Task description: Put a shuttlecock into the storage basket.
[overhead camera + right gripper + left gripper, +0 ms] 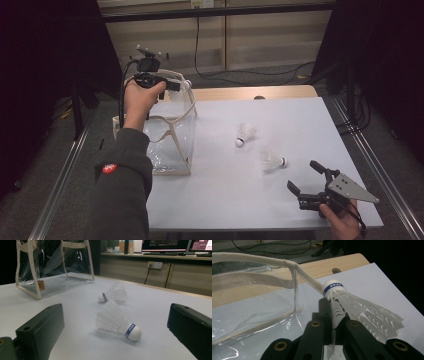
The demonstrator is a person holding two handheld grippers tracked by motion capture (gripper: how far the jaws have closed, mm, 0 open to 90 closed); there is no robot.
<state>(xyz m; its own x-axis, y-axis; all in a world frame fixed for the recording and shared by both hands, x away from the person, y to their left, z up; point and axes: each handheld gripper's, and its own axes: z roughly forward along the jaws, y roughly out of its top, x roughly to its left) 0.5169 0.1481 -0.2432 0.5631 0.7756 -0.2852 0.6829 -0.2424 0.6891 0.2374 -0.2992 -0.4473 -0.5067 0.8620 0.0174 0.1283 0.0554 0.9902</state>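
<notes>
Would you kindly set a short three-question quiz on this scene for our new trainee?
1. True or false: the left claw is shut on a shuttlecock.
2. How many shuttlecocks lie on the table?
3. The bag is: A) clear plastic B) brown paper C) black cloth

Key:
1. True
2. Two: one farther off, one nearer the right claw
3. A

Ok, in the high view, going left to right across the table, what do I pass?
Clear bag with the left gripper above it → the farther shuttlecock → the nearer shuttlecock → the right gripper, jaws open, at the table's near right corner.
</notes>
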